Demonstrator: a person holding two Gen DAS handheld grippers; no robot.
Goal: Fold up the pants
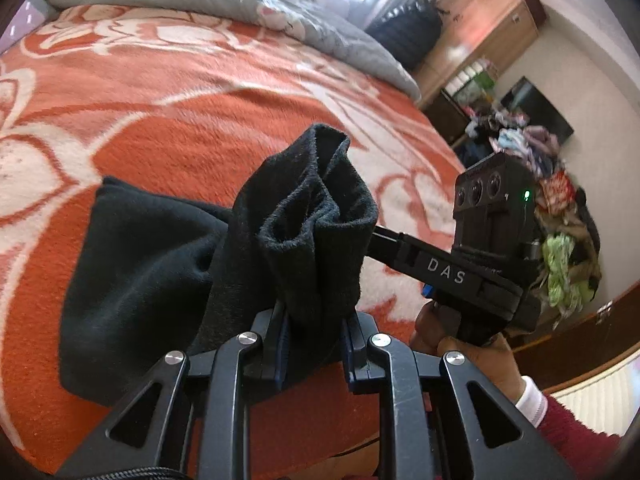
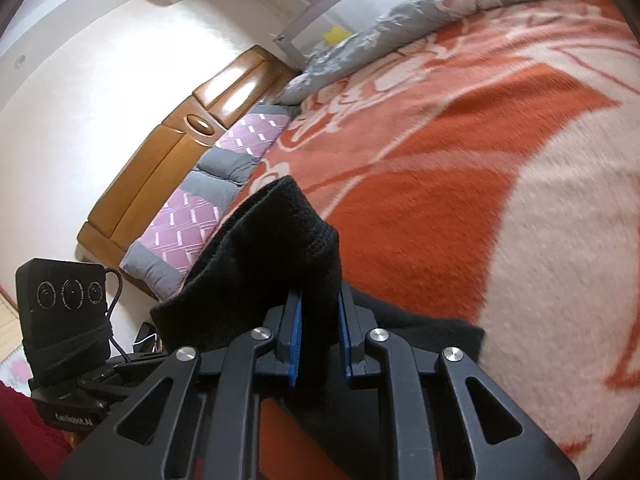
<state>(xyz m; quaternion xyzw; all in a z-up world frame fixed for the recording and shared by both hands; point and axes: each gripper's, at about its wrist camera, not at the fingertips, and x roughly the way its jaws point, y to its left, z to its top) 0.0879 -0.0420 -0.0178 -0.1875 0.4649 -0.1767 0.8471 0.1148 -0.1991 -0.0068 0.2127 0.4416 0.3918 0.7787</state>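
The black pants hang bunched above the orange and white blanket. My left gripper is shut on a bunched hem or cuff of the pants, which sticks up between its blue pads. My right gripper is shut on a ribbed black band of the pants, lifted over the bed. In the left wrist view the right gripper's body reaches in from the right, its fingertips hidden behind the cloth. The rest of the pants drapes down to the left.
A grey floral duvet lies at the far end of the bed. A pile of clothes sits on the floor by the wall, near a wooden cabinet. A wooden headboard and pink-grey pillows line the bed's left side.
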